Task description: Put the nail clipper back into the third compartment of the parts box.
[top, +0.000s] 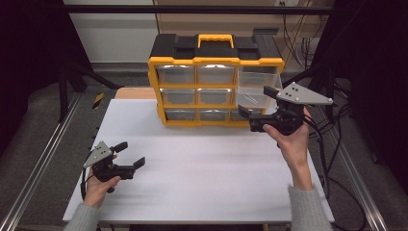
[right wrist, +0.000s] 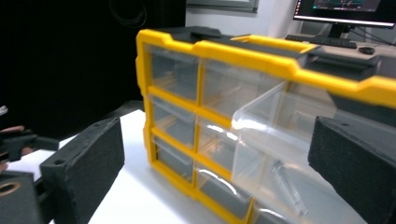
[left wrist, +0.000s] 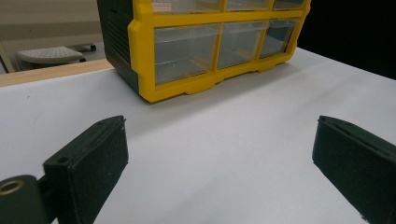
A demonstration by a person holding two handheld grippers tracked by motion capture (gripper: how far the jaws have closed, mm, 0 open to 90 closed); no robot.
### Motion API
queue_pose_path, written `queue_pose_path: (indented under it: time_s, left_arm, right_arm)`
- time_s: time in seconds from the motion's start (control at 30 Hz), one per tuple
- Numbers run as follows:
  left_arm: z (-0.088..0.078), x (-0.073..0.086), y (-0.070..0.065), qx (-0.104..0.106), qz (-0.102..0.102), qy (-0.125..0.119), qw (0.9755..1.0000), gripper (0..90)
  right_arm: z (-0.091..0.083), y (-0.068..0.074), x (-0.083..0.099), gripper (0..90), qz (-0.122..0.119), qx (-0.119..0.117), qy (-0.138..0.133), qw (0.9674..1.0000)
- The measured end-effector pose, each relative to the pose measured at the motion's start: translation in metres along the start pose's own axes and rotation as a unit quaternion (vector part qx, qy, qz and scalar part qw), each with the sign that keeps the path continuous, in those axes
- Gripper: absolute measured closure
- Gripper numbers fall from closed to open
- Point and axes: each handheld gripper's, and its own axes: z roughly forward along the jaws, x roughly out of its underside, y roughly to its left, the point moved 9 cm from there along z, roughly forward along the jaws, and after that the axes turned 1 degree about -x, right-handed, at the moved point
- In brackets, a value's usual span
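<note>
A yellow and black drawer cabinet point(top: 216, 60) with clear drawers stands at the far middle of the white table point(top: 202, 168). Its top right drawer point(top: 257, 86) is pulled out toward me, and a thin pale item lies inside it point(right wrist: 289, 186). My right gripper point(top: 255, 100) hovers just in front of that drawer, open, with nothing pressed between its pads. In the right gripper view the drawer point(right wrist: 271, 135) sits ahead between the two jaws point(right wrist: 215, 172). My left gripper point(top: 132, 154) rests open near the front left, facing the cabinet point(left wrist: 140, 56) across bare table, jaws wide point(left wrist: 219, 158).
Metal rails point(top: 43, 159) run along both sides of the table. Cables point(top: 337, 130) hang at the right. A wooden board point(top: 134, 92) lies behind the table's far left corner. A monitor point(right wrist: 345, 9) stands beyond the cabinet.
</note>
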Motion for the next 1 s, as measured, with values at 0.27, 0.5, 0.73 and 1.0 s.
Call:
queue_pose_path:
  time_s: [0.27, 0.5, 0.73, 1.0]
  left_arm:
    - [0.001, 0.001, -0.001, 0.001, 0.002, 0.001, 1.0, 3.3]
    - [0.001, 0.001, -0.001, 0.001, 0.003, 0.003, 1.0, 3.2]
    - [0.002, 0.002, -0.002, 0.002, 0.005, 0.004, 1.0, 3.1]
    - [0.003, 0.004, -0.003, 0.003, 0.005, 0.005, 1.0, 3.2]
  right_arm:
    - [-0.003, 0.012, 0.035, 2.2, 0.002, -0.014, 0.021, 0.9997]
    - [0.002, 0.012, 0.072, 1.6, 0.019, -0.02, 0.044, 0.9986]
    - [0.001, 0.004, 0.112, 1.6, 0.042, -0.02, 0.058, 0.9972]
    - [-0.005, -0.011, 0.153, 1.9, 0.06, -0.01, 0.057, 0.9965]
